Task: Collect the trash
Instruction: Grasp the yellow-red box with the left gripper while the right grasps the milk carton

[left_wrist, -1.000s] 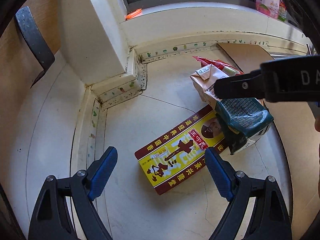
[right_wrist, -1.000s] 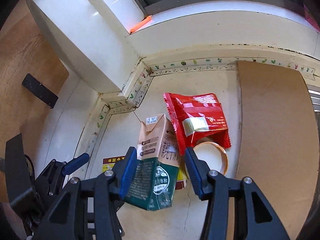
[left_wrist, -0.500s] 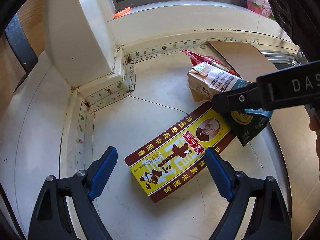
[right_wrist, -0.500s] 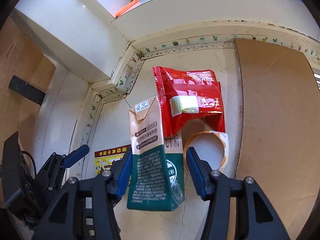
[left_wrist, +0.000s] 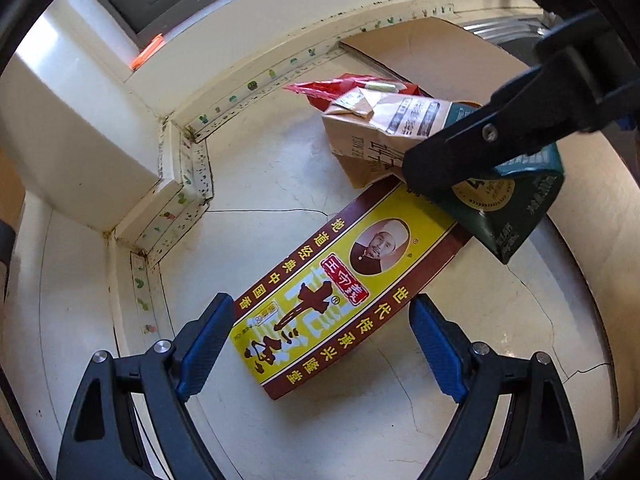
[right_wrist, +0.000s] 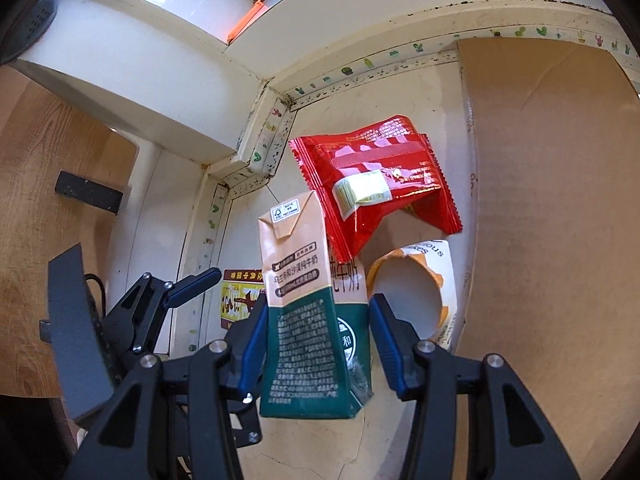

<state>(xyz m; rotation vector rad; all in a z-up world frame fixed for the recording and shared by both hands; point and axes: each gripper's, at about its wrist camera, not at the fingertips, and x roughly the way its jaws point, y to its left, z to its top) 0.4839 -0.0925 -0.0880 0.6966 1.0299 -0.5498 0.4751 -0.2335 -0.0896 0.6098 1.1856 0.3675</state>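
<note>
A brown and green milk carton [right_wrist: 308, 312] is held between the blue pads of my right gripper [right_wrist: 316, 344], lifted off the floor; it also shows in the left wrist view [left_wrist: 408, 132]. A yellow and maroon flat box [left_wrist: 344, 292] lies on the cream floor. My left gripper [left_wrist: 320, 344] is open, its pads on either side of the box's near end, not touching. A red snack wrapper [right_wrist: 376, 184] and a torn paper cup ring [right_wrist: 416, 284] lie beyond the carton.
A cardboard sheet [right_wrist: 552, 200] covers the floor on the right. A white wall corner with a taped skirting [left_wrist: 176, 208] juts in at the left. A wooden panel [right_wrist: 40, 208] stands at far left.
My right gripper has lifted the milk carton and tilted it more upright. My left gripper has moved closer to the yellow box, its pads now flanking the box's end.
</note>
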